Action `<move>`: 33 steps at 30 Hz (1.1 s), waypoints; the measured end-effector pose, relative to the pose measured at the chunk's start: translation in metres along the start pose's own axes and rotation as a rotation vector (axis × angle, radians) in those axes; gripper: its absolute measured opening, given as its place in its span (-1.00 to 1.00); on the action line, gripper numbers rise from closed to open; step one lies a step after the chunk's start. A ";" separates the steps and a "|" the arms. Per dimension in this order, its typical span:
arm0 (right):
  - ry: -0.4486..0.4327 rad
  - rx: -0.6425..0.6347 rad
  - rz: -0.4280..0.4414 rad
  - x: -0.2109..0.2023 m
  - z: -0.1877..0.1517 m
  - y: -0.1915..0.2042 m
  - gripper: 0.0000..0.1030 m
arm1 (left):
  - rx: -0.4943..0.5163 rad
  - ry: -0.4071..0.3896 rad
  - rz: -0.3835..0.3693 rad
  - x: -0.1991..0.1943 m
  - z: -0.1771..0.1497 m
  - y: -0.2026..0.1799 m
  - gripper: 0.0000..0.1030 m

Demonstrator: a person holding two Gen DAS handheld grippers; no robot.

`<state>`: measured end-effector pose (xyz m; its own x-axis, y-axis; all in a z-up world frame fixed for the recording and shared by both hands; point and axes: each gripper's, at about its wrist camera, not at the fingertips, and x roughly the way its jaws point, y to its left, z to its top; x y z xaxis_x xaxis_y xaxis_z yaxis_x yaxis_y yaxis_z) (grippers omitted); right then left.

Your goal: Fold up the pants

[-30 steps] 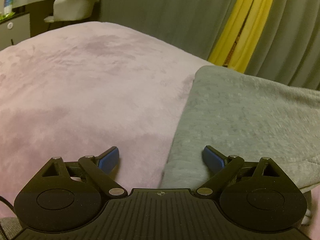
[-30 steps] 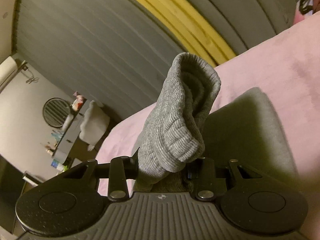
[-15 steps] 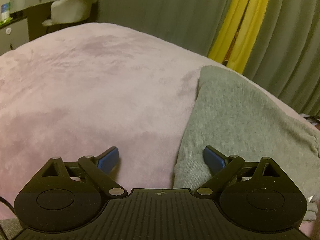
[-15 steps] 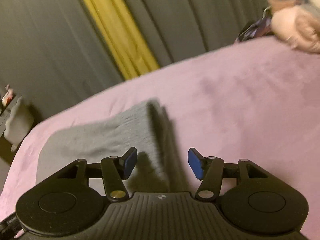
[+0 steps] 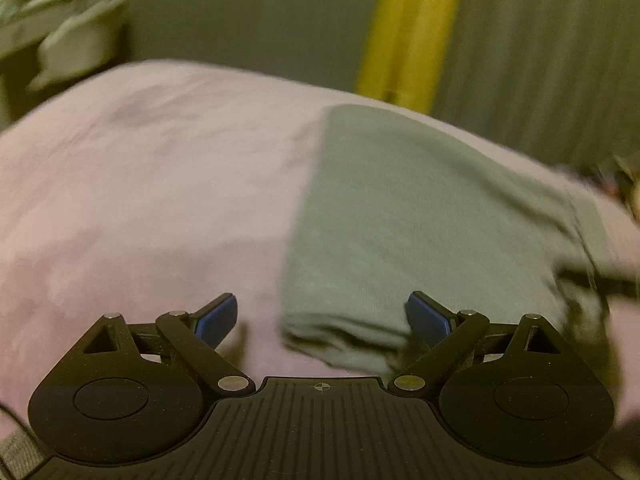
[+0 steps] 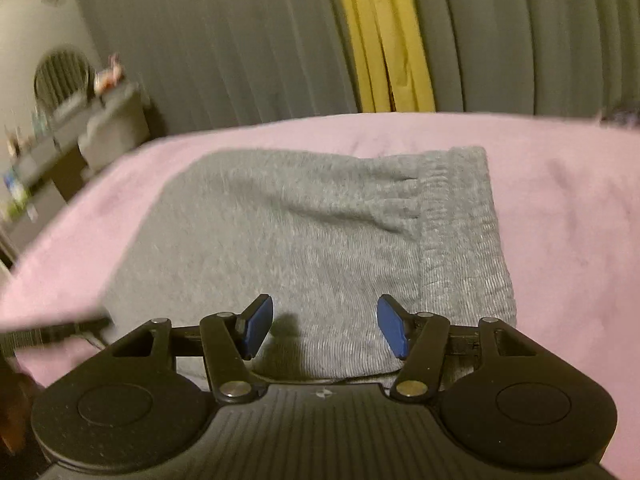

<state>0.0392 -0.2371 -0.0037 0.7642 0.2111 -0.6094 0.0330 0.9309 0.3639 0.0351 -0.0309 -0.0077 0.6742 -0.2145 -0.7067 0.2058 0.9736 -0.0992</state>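
Left wrist view: the left gripper (image 5: 322, 320) hangs over the bed (image 5: 152, 184), which is covered in a pink blanket. Its jaws stand wide apart and released, nothing pinched between the blue pads (image 5: 218, 318). The grey pants (image 5: 420, 216) lie folded flat on the blanket toward the bed's right side, reaching from near the far edge down to just in front of the gripper. The near folded edge of the pants sits between the two pads, closer to the right-hand one, and whether that pad touches the cloth cannot be told through the blur. Grey curtains (image 5: 540, 60) with a yellow strip (image 5: 412, 28) hang behind the far edge of the bed. At the far left a pale chair (image 5: 80, 48) shows, blurred.

Right wrist view: the right gripper (image 6: 325, 330) is low over the near edge of the pants (image 6: 312, 240), jaws parted and empty, the cloth lying flat beneath and between the pads. The ribbed waistband (image 6: 460, 232) runs along the pants' right side, with pink blanket (image 6: 568, 220) bare beyond it toward the bed's right edge. The grey and yellow curtains (image 6: 384, 36) close off the far edge. Left of the bed stands a dresser (image 6: 60, 136) with small items, too blurred to name.
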 end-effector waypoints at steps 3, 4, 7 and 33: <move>-0.017 0.102 0.061 -0.002 0.000 -0.012 0.14 | 0.143 0.072 0.024 0.016 -0.008 -0.025 0.88; -0.017 0.106 0.066 -0.001 -0.001 -0.012 0.14 | 0.160 0.112 0.055 0.026 -0.009 -0.029 0.88; -0.010 0.052 0.059 0.000 -0.004 -0.005 0.27 | 0.106 0.121 0.070 0.038 -0.005 -0.020 0.89; 0.025 0.646 0.122 -0.055 -0.039 -0.076 0.93 | -0.094 0.038 -0.084 0.002 0.002 0.010 0.79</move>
<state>-0.0302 -0.3074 -0.0255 0.7722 0.3177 -0.5502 0.3329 0.5352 0.7763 0.0401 -0.0215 -0.0092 0.6296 -0.2938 -0.7193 0.1915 0.9559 -0.2228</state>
